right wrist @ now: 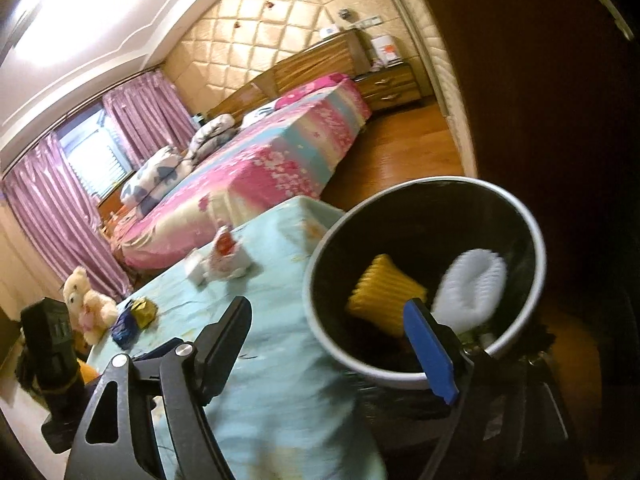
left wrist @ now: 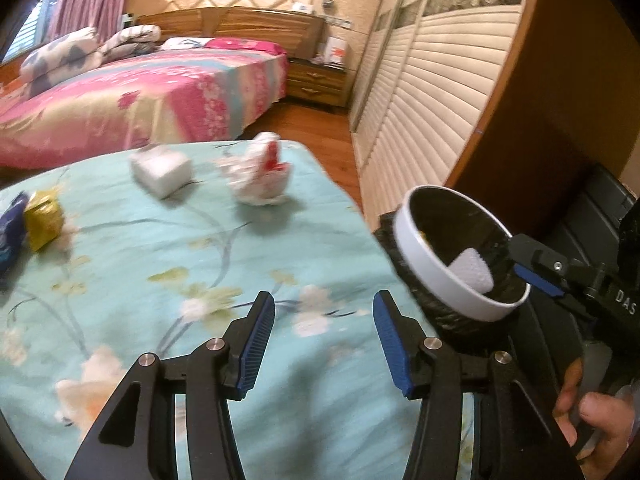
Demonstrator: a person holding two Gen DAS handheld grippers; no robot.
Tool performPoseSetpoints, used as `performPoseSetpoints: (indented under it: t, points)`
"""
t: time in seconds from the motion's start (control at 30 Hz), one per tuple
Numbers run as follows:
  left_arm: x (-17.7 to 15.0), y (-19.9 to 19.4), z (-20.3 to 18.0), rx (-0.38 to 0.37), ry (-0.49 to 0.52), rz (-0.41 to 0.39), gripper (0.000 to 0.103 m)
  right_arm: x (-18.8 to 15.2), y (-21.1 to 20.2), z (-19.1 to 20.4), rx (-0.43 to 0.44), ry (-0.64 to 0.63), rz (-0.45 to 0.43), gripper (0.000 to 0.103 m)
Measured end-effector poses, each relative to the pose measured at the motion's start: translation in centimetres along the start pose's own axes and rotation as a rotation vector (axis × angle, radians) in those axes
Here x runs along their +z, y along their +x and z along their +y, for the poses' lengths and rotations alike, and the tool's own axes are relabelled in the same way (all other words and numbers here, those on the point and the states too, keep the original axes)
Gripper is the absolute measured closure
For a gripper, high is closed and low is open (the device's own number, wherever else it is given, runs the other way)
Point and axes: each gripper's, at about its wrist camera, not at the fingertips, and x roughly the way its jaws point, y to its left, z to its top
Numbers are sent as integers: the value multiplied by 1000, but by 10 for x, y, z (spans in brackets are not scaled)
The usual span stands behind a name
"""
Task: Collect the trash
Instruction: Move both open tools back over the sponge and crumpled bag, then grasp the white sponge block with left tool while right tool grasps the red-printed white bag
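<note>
My left gripper (left wrist: 324, 300) stands open over the teal flowered tablecloth (left wrist: 192, 264), with nothing between its fingers. Ahead of it on the cloth lie a white box (left wrist: 162, 170) and a crumpled white and red wrapper (left wrist: 260, 176). A gold wrapper (left wrist: 44, 216) and a dark blue one (left wrist: 10, 232) lie at the left. A white-rimmed bin with a black liner (right wrist: 310, 280) stands off the table's right edge. It holds a yellow ribbed piece (right wrist: 384, 300) and a white piece (right wrist: 472, 292). My right gripper (right wrist: 328, 308) is open, its fingers either side of the bin's near rim.
A bed with a pink flowered cover (left wrist: 140, 92) stands beyond the table. Slatted wardrobe doors (left wrist: 432, 100) line the right side, and a wooden nightstand (left wrist: 316, 80) is at the back. A teddy bear (right wrist: 86, 300) sits past the table's far left end. A hand (left wrist: 600, 424) grips the right tool.
</note>
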Motion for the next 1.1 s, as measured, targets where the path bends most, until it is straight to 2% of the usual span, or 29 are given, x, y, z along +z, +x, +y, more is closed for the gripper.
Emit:
performPoseSetpoints:
  t: [0.53, 0.77, 1.1]
  points:
    - [-3, -22, 57, 106, -111, -5, 51, -17, 47, 58, 87, -77, 106, 21]
    - [11, -11, 75, 122, -111, 5, 51, -17, 72, 70, 103, -92, 142, 21]
    - [46, 27, 98, 149, -87, 21, 51, 4, 119, 79, 137, -82, 182, 21]
